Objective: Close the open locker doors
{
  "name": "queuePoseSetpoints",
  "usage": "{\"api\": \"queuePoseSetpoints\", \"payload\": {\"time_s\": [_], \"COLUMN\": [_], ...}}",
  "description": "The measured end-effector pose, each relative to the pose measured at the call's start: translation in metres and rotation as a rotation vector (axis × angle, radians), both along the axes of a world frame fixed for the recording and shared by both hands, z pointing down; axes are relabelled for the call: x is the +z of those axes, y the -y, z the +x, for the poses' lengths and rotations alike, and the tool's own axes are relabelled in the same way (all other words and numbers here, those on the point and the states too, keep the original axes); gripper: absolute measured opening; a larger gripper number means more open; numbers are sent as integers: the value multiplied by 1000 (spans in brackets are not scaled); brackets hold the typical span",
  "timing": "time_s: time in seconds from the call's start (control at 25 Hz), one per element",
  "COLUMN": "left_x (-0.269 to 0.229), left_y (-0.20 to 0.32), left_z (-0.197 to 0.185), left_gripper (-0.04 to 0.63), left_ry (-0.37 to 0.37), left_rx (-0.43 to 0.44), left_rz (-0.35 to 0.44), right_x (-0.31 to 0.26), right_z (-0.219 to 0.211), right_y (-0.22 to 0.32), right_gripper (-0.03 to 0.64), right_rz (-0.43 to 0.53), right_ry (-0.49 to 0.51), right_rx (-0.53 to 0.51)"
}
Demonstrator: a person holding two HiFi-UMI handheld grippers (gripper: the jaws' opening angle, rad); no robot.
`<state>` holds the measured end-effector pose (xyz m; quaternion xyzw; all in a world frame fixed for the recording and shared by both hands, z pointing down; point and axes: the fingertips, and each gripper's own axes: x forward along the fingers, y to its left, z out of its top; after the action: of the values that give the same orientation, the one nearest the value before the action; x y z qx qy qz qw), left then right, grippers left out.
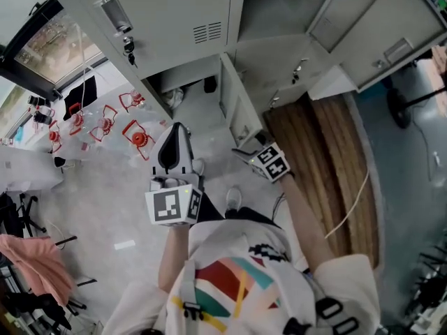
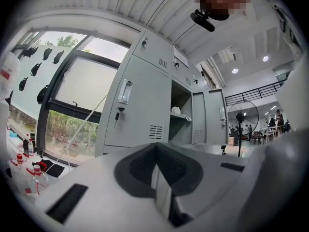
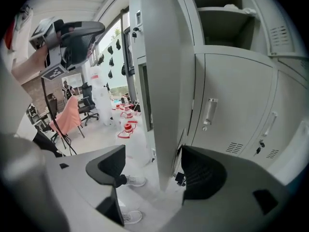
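The bank of grey metal lockers (image 1: pixel 174 12) rises at the far side. One tall grey locker door (image 1: pixel 236 107) stands swung out towards the person, seen edge-on in the head view. The right gripper (image 1: pixel 250 153) is held just beside that door's near edge. In the right gripper view its jaws are spread wide apart (image 3: pixel 149 170), with the door's edge (image 3: pixel 164 81) standing in line between them. Whether either pad touches the metal cannot be told. Above and right of the door, an open upper compartment (image 3: pixel 222 18) shows a shelf.

The left gripper (image 1: pixel 176 142) is raised to the left of the door, well apart from it. Its jaws are pressed together with nothing between them (image 2: pixel 161 178). On the pale floor to the far left stand clear bottles with red caps (image 1: pixel 136 135).
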<state>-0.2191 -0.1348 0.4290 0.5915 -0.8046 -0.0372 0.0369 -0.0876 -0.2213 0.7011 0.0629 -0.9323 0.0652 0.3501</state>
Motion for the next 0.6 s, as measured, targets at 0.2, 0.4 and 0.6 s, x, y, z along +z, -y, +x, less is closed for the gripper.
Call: {"api": "queuePoseSetpoints", "payload": {"time_s": [0.2, 0.4, 0.6], "left_x": [5, 12, 20], "left_y": [-2, -11, -23], "left_z": [-8, -23, -40], "left_gripper": [6, 6, 6], "left_ry": [-4, -23, -41], "left_rx": [-7, -33, -78], "left_rz": [-10, -28, -39], "right_x": [6, 8, 9], "right_z": [-10, -29, -50], "right_y": [-13, -30, -49], "right_gripper": [336, 336, 336], "right_rz": [-11, -45, -53], "right_ry": [-14, -15, -13], "right_rx": [-33, -85, -149]}}
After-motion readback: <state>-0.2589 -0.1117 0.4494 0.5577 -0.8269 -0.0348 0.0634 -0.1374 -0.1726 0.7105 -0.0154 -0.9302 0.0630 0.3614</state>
